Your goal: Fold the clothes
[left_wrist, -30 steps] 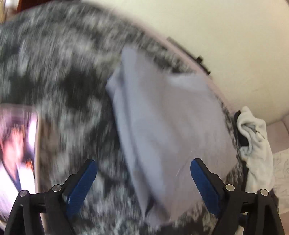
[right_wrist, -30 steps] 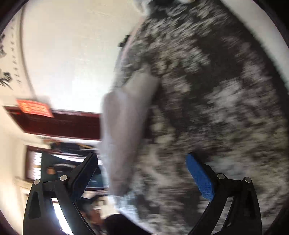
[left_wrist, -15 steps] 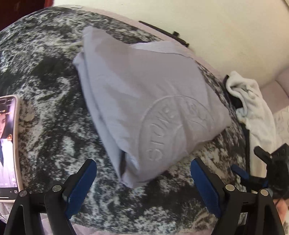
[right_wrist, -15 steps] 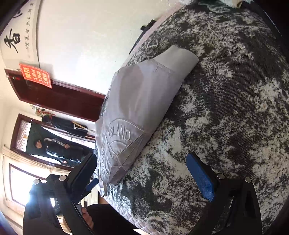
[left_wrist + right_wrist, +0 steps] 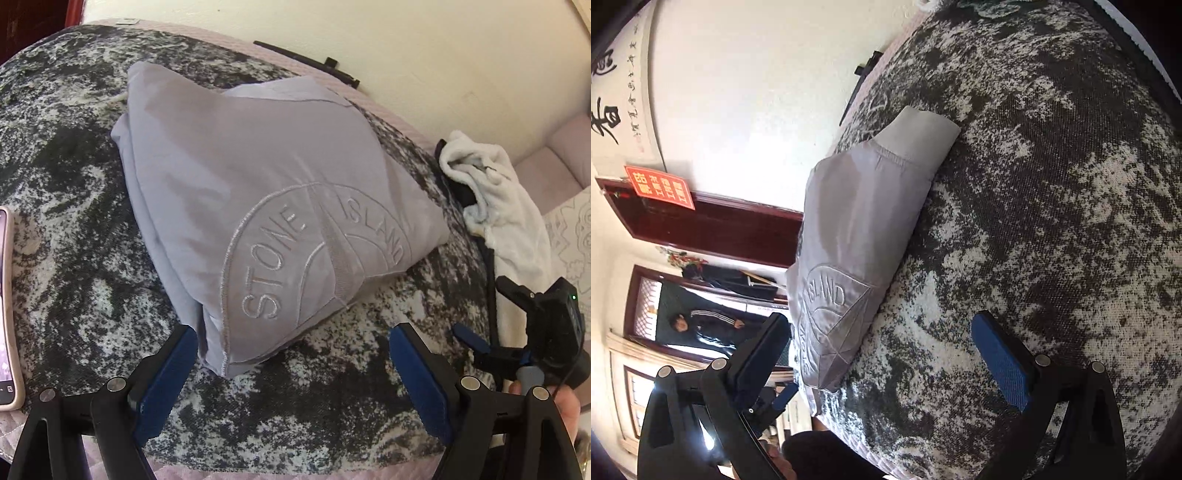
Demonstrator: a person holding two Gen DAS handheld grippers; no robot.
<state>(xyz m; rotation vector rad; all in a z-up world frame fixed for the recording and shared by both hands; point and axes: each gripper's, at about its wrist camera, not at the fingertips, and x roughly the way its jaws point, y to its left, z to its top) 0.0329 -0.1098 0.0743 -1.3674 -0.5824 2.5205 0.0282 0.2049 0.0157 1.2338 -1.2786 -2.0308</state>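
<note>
A folded grey garment with a stitched "STONE ISLAND" badge lies on a black-and-white mottled bed cover. My left gripper is open and empty, just in front of the garment's near corner, not touching it. In the right wrist view the same garment lies left of centre on the cover. My right gripper is open and empty, near the garment's badge end. The right gripper also shows at the right edge of the left wrist view.
A phone lies on the cover at the left edge. A white fluffy cloth lies at the bed's right side, beside a pink cushion. A wall runs behind the bed. A doorway with a person shows at left.
Both grippers have pulled back from the garment and steadied; the motion blur is gone. The folded garment now lies still, closer and larger in both views.
</note>
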